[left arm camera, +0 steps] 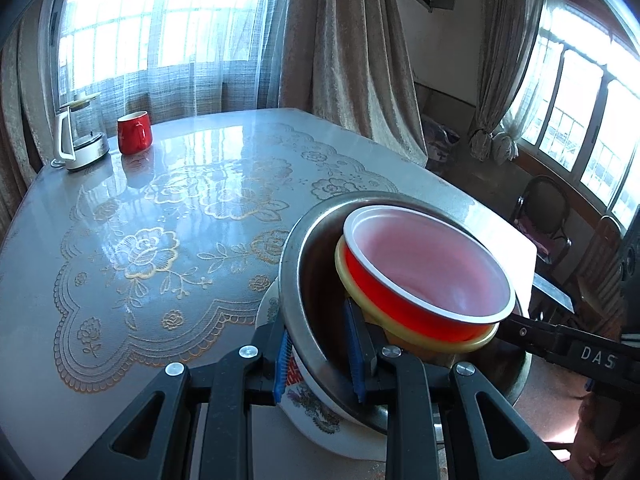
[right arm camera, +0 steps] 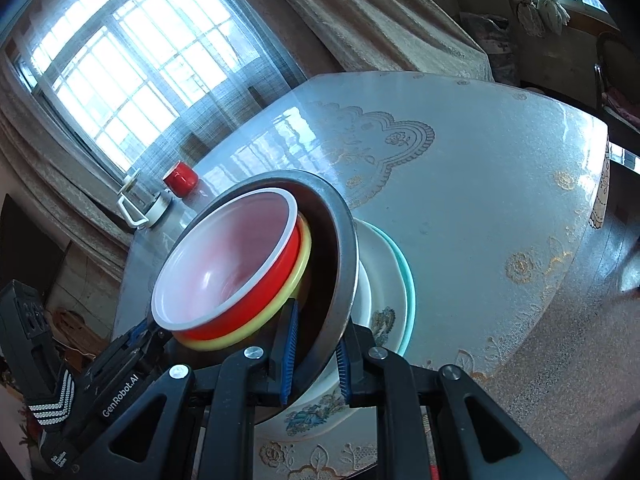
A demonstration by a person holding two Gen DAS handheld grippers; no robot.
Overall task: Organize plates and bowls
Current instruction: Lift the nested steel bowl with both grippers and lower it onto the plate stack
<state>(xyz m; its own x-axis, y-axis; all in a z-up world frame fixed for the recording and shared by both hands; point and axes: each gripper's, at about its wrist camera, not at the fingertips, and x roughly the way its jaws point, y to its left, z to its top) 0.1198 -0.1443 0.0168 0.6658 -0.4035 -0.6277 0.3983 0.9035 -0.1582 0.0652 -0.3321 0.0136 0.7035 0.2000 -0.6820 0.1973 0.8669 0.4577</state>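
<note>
Grippers, left point(left arm camera: 320, 354) and right point(right arm camera: 314, 354), both clamp the steel bowl's point(left arm camera: 296, 276) rim; red bowl point(left arm camera: 424, 272) nested inside.

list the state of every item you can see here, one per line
left tool: shut on the rim of the steel bowl
right tool: shut on the steel bowl's opposite rim
steel bowl: gripped on both sides, over the plates
red bowl: nested in the yellow bowl, empty
yellow bowl: nested inside the steel bowl
floral plate: under the steel bowl
teal plate: lowest of the plates
red mug: upright on the table
kettle: upright, lid on
</note>
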